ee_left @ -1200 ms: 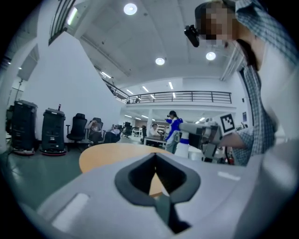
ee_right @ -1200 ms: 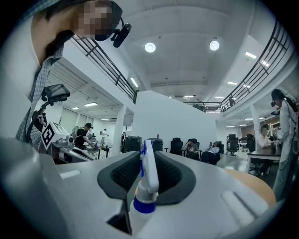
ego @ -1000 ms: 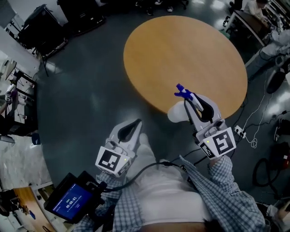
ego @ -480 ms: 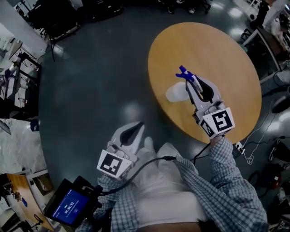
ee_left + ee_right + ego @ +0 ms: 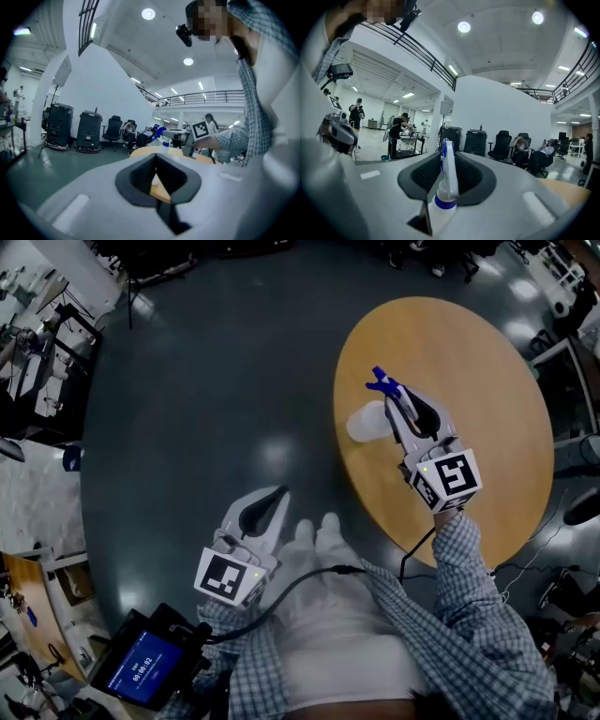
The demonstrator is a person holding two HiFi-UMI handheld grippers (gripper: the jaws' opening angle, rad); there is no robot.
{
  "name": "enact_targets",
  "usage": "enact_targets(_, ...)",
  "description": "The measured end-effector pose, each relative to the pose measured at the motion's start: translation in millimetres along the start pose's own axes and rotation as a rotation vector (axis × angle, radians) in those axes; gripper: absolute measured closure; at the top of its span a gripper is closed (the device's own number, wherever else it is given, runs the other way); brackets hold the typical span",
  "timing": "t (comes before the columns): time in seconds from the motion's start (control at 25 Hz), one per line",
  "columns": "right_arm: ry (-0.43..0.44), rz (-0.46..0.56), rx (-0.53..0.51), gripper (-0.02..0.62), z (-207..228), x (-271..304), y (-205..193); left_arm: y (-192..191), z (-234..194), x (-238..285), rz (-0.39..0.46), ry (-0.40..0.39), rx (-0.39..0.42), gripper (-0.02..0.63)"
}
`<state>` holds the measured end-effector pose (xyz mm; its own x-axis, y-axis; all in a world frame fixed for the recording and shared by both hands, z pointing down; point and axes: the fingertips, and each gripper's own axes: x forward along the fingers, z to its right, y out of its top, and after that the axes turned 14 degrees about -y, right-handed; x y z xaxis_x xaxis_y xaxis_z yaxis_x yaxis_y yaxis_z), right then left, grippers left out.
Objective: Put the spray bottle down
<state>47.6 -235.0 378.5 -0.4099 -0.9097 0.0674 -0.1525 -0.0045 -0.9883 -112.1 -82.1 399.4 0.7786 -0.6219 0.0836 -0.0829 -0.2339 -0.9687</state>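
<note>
My right gripper [image 5: 396,401] is shut on a white spray bottle [image 5: 367,422] with a blue trigger head, gripping it at the neck. It holds the bottle above the left part of a round wooden table [image 5: 478,362]. The right gripper view shows the bottle [image 5: 446,190] upright between the dark pads of the right gripper [image 5: 447,164]. My left gripper [image 5: 278,497] hangs lower at the left over the dark floor, shut and holding nothing. In the left gripper view, the left gripper [image 5: 156,159] points level toward the table edge [image 5: 140,151], and the bottle [image 5: 164,140] shows beyond it.
A handheld screen [image 5: 145,659] on a cable hangs at the lower left beside the person's white trousers [image 5: 328,624]. Benches and equipment line the left edge [image 5: 37,381]. Black cases [image 5: 89,131], office chairs and seated people stand further back.
The right gripper has carried the bottle from the table's near edge to above its left part. The left gripper has shifted a little over the floor. The table now sits further right in view.
</note>
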Motion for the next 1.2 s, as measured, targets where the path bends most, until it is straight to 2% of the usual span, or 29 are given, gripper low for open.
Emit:
enact_targets(0.24,0.051,-0.01,0.016,0.503,-7,22,3,2,-14,2,-0.013,0.052,-0.001,0.604)
enact_targets(0.76,0.108,-0.036,0.009,0.503,-22,43,8,11,-23,6,-0.021,0.07,0.004,0.604)
enact_targets(1.2,0.111,-0.034,0.02,0.502,-25,42,6,12,-26,4,-0.005,0.078,0.001,0.604)
